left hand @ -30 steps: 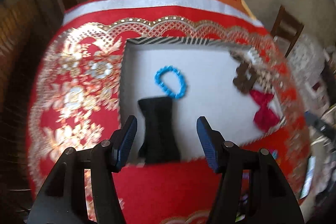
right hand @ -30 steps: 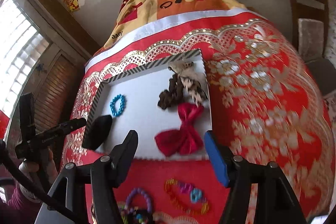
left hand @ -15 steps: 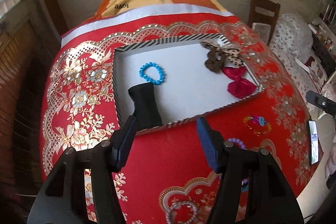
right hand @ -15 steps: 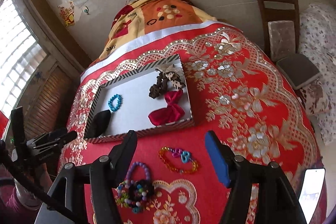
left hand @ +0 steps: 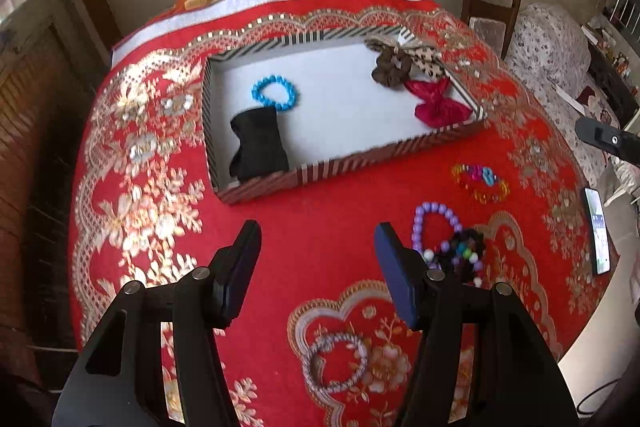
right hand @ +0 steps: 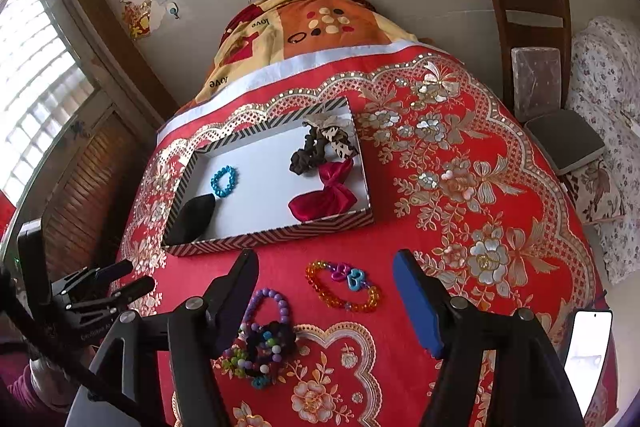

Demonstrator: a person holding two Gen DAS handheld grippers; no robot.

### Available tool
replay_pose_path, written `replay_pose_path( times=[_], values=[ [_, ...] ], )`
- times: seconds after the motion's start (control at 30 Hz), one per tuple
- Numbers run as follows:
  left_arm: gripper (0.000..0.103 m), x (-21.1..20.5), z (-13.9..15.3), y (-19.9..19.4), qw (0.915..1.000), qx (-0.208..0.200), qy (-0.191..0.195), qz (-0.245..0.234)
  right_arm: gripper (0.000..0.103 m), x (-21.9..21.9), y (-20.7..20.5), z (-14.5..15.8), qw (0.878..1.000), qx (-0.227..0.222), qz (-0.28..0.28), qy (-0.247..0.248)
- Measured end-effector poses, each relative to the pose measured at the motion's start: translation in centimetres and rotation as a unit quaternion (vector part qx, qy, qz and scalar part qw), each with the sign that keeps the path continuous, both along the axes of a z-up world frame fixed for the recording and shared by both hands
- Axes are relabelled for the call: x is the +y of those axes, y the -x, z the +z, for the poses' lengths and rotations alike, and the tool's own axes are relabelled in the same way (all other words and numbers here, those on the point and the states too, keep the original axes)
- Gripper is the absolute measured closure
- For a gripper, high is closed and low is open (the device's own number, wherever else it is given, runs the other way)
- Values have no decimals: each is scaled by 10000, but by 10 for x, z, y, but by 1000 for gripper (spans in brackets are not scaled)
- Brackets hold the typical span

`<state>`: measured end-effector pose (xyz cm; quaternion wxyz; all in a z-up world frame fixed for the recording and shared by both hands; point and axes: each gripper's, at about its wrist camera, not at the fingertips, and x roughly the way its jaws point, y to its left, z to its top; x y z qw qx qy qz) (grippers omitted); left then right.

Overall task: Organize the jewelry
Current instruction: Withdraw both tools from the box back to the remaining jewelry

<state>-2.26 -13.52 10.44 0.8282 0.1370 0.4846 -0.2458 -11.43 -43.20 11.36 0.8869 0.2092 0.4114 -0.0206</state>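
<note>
A striped tray (left hand: pixel 352 163) (right hand: pixel 280 233) with a white floor sits on the red tablecloth. In it lie a blue bead bracelet (left hand: pixel 275 93) (right hand: pixel 224 181), a black bow (left hand: pixel 258 143) (right hand: pixel 194 213), a brown scrunchie (left hand: pixel 391 67) (right hand: pixel 306 155), a leopard bow (left hand: pixel 424 55) and a red bow (left hand: pixel 438 103) (right hand: pixel 326 193). On the cloth in front lie a multicolour bracelet (left hand: pixel 480 181) (right hand: pixel 344 285), a purple bead bracelet (left hand: pixel 436 223) (right hand: pixel 268 305), a dark beaded pile (left hand: pixel 460 253) (right hand: pixel 262 347) and a grey ring (left hand: pixel 334 363). My left gripper (left hand: pixel 316 259) and right gripper (right hand: pixel 326 291) are open and empty, above the cloth.
A phone (left hand: pixel 596 227) (right hand: pixel 586 351) lies at the table's right edge. A wooden chair (right hand: pixel 536 51) and a floral sofa (right hand: pixel 604 107) stand to the right. A patterned blanket (right hand: pixel 312 23) covers the far end. The left gripper (right hand: pixel 96 291) shows at the lower left of the right wrist view.
Both grippers have pulled back from the tray toward the near side of the table. The loose bracelets on the cloth have come into view. Both stay open and empty.
</note>
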Motion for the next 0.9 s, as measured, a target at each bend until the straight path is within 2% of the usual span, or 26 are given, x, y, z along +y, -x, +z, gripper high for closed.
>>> replay_pose_path(
  times=[0.37, 0.57, 0.73, 0.9],
  values=[
    [44, 20, -12, 15, 9983, 379, 244, 378, 35, 3, -2, -10, 9993, 167, 301, 120],
    [44, 50, -25, 21, 9904, 898, 625, 842, 35, -4, -1, -18, 9983, 220, 499, 217],
    [44, 72, -41, 33, 9860, 1190, 574, 1019, 35, -9, 0, -39, 9958, 472, 718, 304],
    [44, 87, -60, 45, 9808, 1448, 519, 1196, 35, 5, -3, -62, 9890, 765, 1196, 403]
  ],
)
